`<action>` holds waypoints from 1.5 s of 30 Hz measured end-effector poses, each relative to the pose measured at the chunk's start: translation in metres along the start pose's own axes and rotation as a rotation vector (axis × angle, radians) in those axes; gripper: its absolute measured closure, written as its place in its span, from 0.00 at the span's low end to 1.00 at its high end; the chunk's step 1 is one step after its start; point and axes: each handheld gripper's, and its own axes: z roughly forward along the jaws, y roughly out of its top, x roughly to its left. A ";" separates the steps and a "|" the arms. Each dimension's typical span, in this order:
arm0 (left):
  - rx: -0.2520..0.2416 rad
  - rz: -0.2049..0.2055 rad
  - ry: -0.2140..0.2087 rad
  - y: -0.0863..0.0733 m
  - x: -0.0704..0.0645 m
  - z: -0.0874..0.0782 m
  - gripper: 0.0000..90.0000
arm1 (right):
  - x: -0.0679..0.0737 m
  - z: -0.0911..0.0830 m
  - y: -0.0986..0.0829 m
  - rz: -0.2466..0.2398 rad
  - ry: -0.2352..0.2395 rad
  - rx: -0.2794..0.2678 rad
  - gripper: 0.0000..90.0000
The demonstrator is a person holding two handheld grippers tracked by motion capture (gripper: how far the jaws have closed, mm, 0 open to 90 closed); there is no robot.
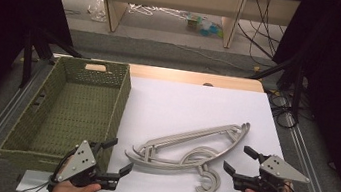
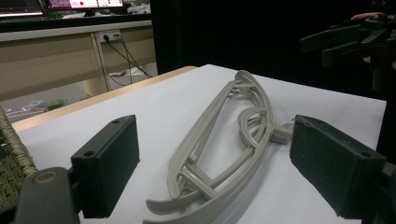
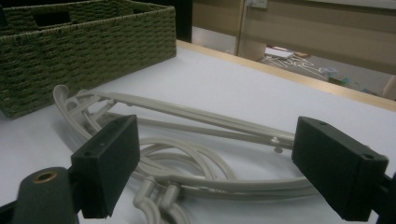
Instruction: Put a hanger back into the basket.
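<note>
The hangers lie stacked on the surface, between the 2 grippers and ahead of both sets of jaws. The left gripper sits just off the hangers' left end, its jaws spread toward them; the basket stands on the surface beside and beyond that gripper, left of the hangers. The right gripper sits just right of the hangers' hooks, jaws spread toward them.
</note>
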 end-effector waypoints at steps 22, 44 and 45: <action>0.006 0.002 0.001 -0.001 -0.002 0.003 0.17 | -0.023 0.028 0.006 -0.280 0.103 0.235 0.20; 0.001 0.004 0.011 -0.001 -0.001 0.003 0.17 | -0.035 0.088 0.006 -0.620 0.234 0.527 0.45; 0.004 0.006 0.012 -0.001 -0.001 0.003 0.17 | -0.034 0.092 0.007 -0.643 0.247 0.531 0.47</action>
